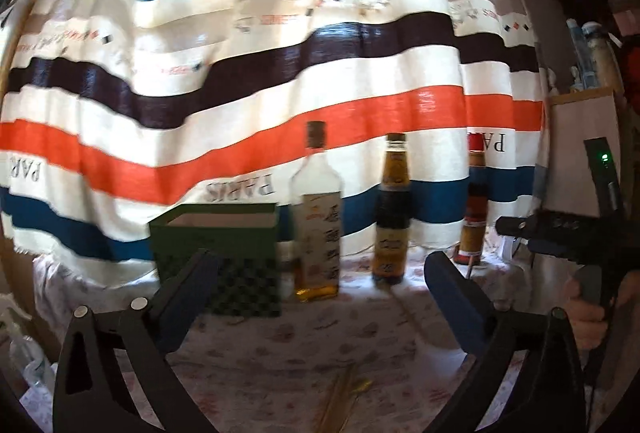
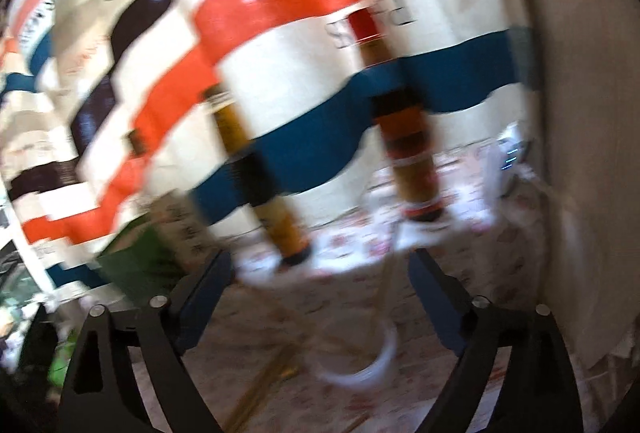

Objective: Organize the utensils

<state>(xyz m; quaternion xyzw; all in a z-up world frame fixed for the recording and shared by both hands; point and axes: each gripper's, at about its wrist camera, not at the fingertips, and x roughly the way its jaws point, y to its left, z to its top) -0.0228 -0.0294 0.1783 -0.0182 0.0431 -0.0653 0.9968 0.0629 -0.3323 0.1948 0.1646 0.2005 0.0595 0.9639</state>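
- Left wrist view, far left: green box (image 1: 216,245) on the patterned tablecloth (image 1: 280,345), open top, checked front. That's the landmark here.
- Left gripper (image 1: 320,273) jaws spread wide, nothing btwn them. Its left finger (image 1: 188,297) overlaps the box's front lower corner in the picture; contact can't be told.
- Just right of the box: clear bottle (image 1: 317,221), amber liquid low in it, upright.
- Further right of the box: dark sauce bottle (image 1: 392,213) w/ yellow label, upright.
- Further right again: red-capped bottle (image 1: 474,209), upright, near the striped curtain (image 1: 280,73) hanging behind all three.
- Chopsticks (image 1: 340,401), the utensils, lie on the cloth in front of the box, down at the frame bottom, below and btwn the gripper fingers, not touched. A small yellowish bit beside them, too blurred to name.
- Far right of the box: right gripper (image 1: 560,233) seen side-on, held by a hand (image 1: 588,313).
- Right wrist view, heavy blur. Box (image 2: 132,265) is a green smear at left.
- Right gripper (image 2: 320,285) jaws wide apart too, empty.
- Right of the box: sauce bottle (image 2: 256,173), then red-capped bottle (image 2: 408,137), both smeared.
- Chopsticks (image 2: 264,385) lie on the cloth low btwn the fingers, clear of both pads.
- A white ring-like shape (image 2: 360,365) just right of the chopsticks, also btwn the fingers; too blurred to say what.
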